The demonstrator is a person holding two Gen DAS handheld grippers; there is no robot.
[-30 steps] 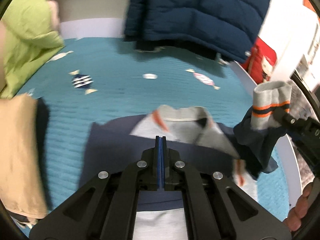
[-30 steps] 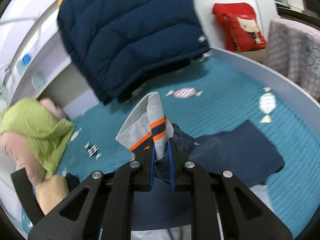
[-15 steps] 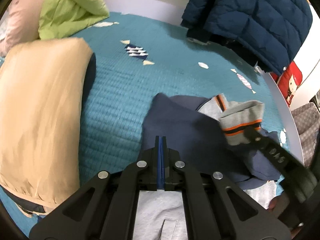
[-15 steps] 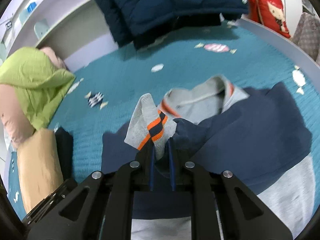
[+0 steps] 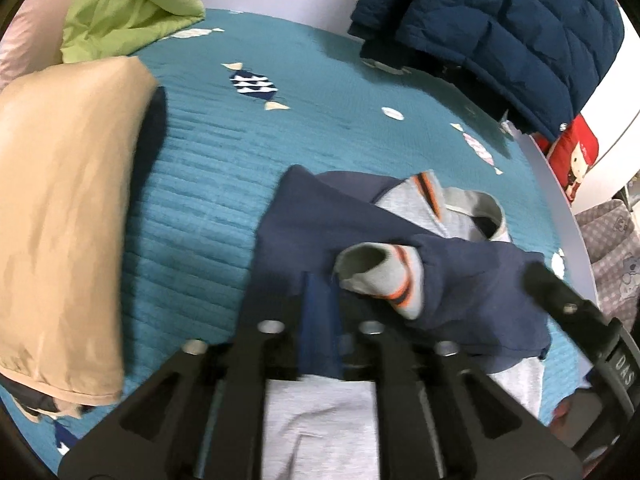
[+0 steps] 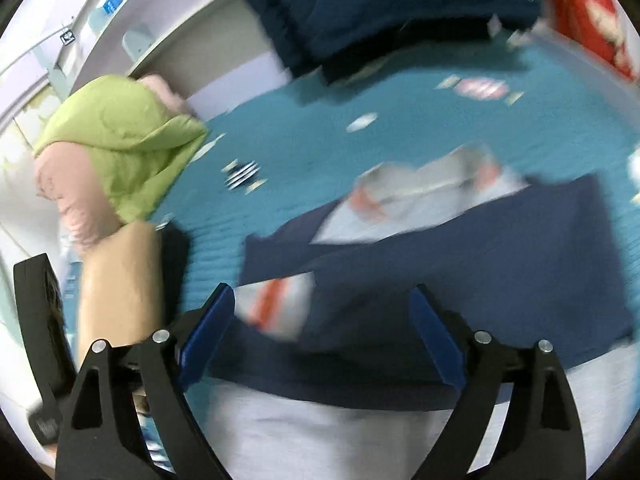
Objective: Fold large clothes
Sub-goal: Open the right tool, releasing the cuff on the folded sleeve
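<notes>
A navy and grey sweatshirt (image 5: 316, 232) with orange-striped trim lies on the teal bedspread (image 5: 208, 160). Its right sleeve is folded across the chest, and the grey cuff (image 5: 384, 280) rests on the navy body. My left gripper (image 5: 320, 300) is shut, empty, just above the sweatshirt's lower part. My right gripper (image 6: 320, 320) is open above the sweatshirt (image 6: 480, 240), with the cuff (image 6: 280, 308) lying loose between its jaws. The right gripper's finger also shows at the right of the left wrist view (image 5: 560, 304).
A folded tan garment (image 5: 60, 208) lies on the left of the bed. A green padded jacket (image 5: 128, 4) sits at the back left. A dark blue puffer jacket (image 5: 500, 20) hangs at the back. A red cushion (image 5: 572, 156) is beyond the bed's right edge.
My right gripper carried the sleeve cuff leftward across the sweatshirt, then opened and let it drop on the navy body. My left gripper stayed shut and shifted slightly.
</notes>
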